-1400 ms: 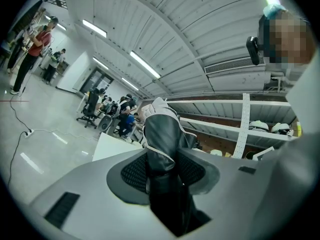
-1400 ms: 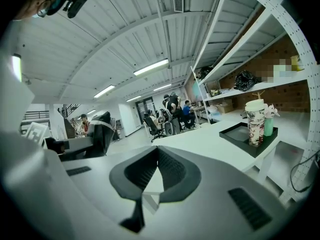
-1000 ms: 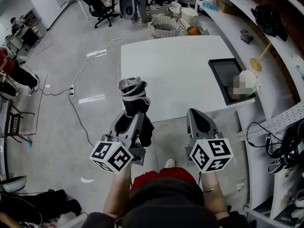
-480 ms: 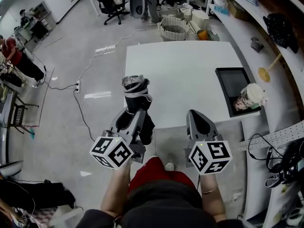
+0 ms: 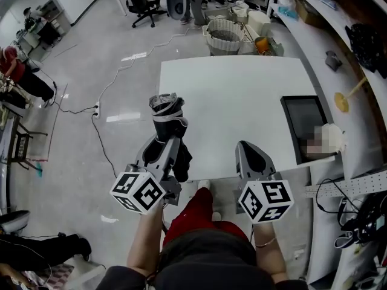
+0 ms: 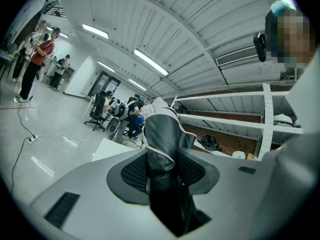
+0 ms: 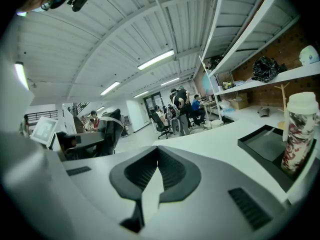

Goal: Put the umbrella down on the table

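The marker cube [image 5: 139, 192] of the left gripper [image 5: 164, 145] and that of the right gripper [image 5: 249, 148] sit nearest, just ahead of the person's forearms. The left gripper is clamped on the folded black umbrella [image 5: 167, 115], both pads pressing its gathered fabric. The umbrella's free end, edged in pale grey, projects beyond the jaws and lies over the left edge of the white surface [image 5: 242, 95], near its front corner. The right gripper is empty, its jaws brought together at the tips, and it stands at the front edge of the surface, well apart from the umbrella. A black tray [image 7: 265, 145] lies at the right edge of the surface, with a lidded patterned cup [image 7: 299, 134] upright in it. Beyond the far edge, a wicker basket [image 5: 225, 36] stands on the floor
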Motion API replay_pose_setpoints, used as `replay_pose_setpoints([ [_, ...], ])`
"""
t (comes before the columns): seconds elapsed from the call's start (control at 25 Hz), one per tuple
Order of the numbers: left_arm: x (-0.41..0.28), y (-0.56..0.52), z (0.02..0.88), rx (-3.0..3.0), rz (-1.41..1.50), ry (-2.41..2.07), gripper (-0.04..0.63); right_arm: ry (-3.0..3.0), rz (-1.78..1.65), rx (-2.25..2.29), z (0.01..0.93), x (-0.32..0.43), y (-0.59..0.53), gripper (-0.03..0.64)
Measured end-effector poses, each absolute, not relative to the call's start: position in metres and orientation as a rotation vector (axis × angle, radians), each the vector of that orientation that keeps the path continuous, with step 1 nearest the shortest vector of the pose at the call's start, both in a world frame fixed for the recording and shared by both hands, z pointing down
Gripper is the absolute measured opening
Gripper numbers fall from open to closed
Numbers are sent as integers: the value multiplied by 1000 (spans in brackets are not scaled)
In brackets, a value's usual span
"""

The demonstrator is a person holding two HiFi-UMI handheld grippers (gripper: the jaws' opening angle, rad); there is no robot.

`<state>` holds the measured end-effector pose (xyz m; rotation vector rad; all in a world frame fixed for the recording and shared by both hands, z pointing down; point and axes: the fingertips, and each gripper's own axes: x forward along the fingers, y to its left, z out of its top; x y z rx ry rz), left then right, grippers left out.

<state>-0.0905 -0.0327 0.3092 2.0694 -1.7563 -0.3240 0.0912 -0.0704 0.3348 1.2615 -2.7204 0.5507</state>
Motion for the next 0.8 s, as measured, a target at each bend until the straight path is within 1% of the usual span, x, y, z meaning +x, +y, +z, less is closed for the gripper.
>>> replay_pose_setpoints([
  [0.4, -131, -120, 317, 2048, -305, -1737, 161, -2682, 566, 1272, 338, 53, -156, 18],
  [0.8, -148, -187, 327, 2066, -260, -1691, 161, -2644, 587, 1291, 348, 30, -216, 18],
])
